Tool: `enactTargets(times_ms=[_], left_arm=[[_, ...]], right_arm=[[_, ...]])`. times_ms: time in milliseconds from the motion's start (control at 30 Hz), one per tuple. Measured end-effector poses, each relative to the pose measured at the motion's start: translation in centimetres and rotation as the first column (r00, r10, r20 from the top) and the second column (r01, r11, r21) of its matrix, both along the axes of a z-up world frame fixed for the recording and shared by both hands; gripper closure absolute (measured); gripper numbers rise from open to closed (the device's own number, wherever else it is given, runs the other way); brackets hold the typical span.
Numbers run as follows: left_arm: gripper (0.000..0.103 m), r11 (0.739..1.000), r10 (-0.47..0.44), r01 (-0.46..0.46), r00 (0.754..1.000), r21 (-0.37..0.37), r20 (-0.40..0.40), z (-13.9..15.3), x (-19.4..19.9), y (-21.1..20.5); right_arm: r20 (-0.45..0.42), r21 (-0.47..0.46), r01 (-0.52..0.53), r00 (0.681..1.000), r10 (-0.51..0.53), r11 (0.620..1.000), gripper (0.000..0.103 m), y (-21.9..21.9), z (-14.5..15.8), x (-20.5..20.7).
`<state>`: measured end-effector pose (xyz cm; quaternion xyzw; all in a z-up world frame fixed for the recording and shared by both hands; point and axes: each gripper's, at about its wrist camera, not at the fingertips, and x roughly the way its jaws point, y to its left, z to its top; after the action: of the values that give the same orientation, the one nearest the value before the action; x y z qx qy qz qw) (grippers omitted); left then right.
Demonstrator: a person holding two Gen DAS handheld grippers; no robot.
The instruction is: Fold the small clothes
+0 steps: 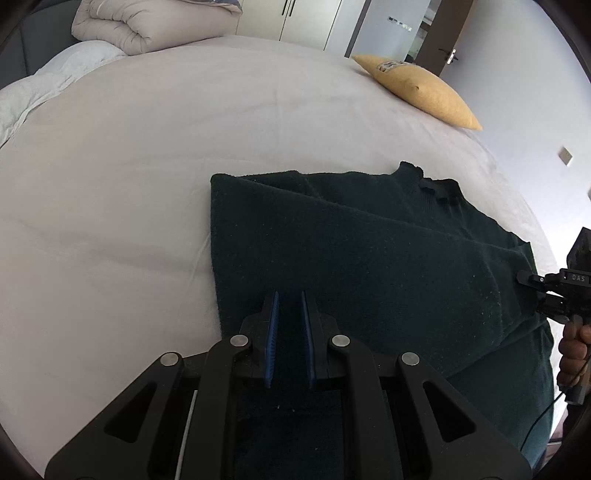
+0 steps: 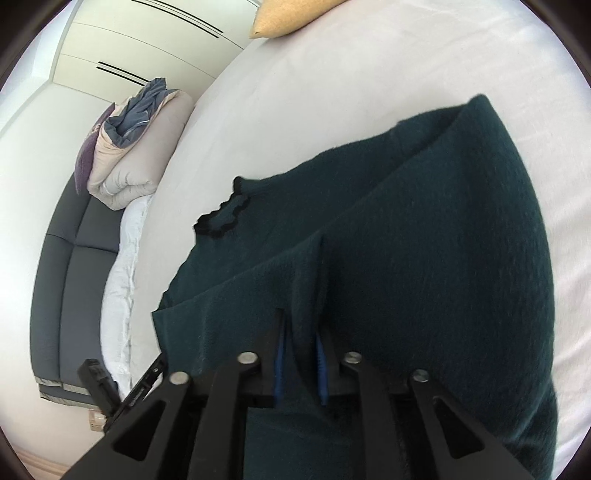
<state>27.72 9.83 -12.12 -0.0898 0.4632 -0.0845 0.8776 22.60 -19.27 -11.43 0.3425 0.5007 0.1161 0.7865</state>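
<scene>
A dark green sweater (image 1: 369, 258) (image 2: 424, 240) lies partly folded on the white bed (image 1: 147, 166), its dark scalloped collar (image 1: 428, 181) (image 2: 225, 218) toward the far side. My left gripper (image 1: 288, 306) sits low over the sweater's near edge, its blue pads close together with green fabric between them. My right gripper (image 2: 300, 325) stands slightly apart around a raised ridge of the same fabric, and the pads do not seem to press it. In the left wrist view the right gripper (image 1: 528, 291) rests at the sweater's right edge, held by a hand (image 1: 572, 350).
A yellow pillow (image 1: 417, 88) (image 2: 284, 18) lies at the bed's far corner. A rolled beige duvet (image 1: 147, 22) (image 2: 136, 147) sits at the head end beside a grey padded headboard (image 2: 70, 277). Wardrobe doors (image 1: 306, 18) stand behind the bed.
</scene>
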Motion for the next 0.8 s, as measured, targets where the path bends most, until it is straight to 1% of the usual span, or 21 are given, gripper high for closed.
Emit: enactTargets(times_ms=[67, 100, 133, 167, 333, 433, 567, 800], left_arm=[[0.091, 1.000, 0.000, 0.000, 1.000, -0.008, -0.005, 0.1, 0.1, 0.2], [0.091, 1.000, 0.002, -0.002, 1.000, -0.025, -0.005, 0.3, 0.1, 0.5], [0.091, 0.999, 0.006, -0.006, 1.000, -0.051, -0.005, 0.5, 0.1, 0.9], [0.091, 0.997, 0.015, -0.016, 1.000, -0.079, -0.010, 0.7, 0.1, 1.6], [0.091, 0.991, 0.093, -0.091, 0.996, -0.102, 0.011, 2.3, 0.0, 5.3], [0.091, 0.989, 0.111, -0.108, 0.993, -0.101, 0.026, 3.2, -0.1, 6.5], [0.091, 0.995, 0.073, -0.070, 0.996, -0.065, 0.043, 3.9, 0.0, 5.5], [0.091, 1.000, -0.001, 0.001, 1.000, -0.017, 0.028, 3.4, 1.5, 1.5]], right_arm=[[0.010, -0.032, -0.024, 1.000, 0.025, 0.999, 0.075, 0.7, 0.2, -0.2], [0.012, -0.043, -0.035, 0.999, 0.035, 0.998, 0.076, 0.9, 0.4, -0.2], [0.014, -0.067, -0.039, 0.999, 0.041, 0.997, 0.080, 1.1, 0.5, -0.2], [0.011, -0.089, -0.042, 0.999, 0.043, 0.995, 0.094, 1.1, 0.7, -0.1], [0.000, -0.109, -0.030, 1.000, 0.030, 0.994, 0.094, -0.4, 0.7, 0.2], [-0.010, -0.111, -0.025, 1.000, 0.024, 0.994, 0.094, -0.9, 0.5, 0.4], [-0.013, -0.115, -0.036, 0.999, 0.035, 0.993, 0.094, -0.6, 0.2, 0.6], [-0.016, -0.137, -0.046, 0.999, 0.045, 0.989, 0.094, -0.5, 0.2, 0.3]])
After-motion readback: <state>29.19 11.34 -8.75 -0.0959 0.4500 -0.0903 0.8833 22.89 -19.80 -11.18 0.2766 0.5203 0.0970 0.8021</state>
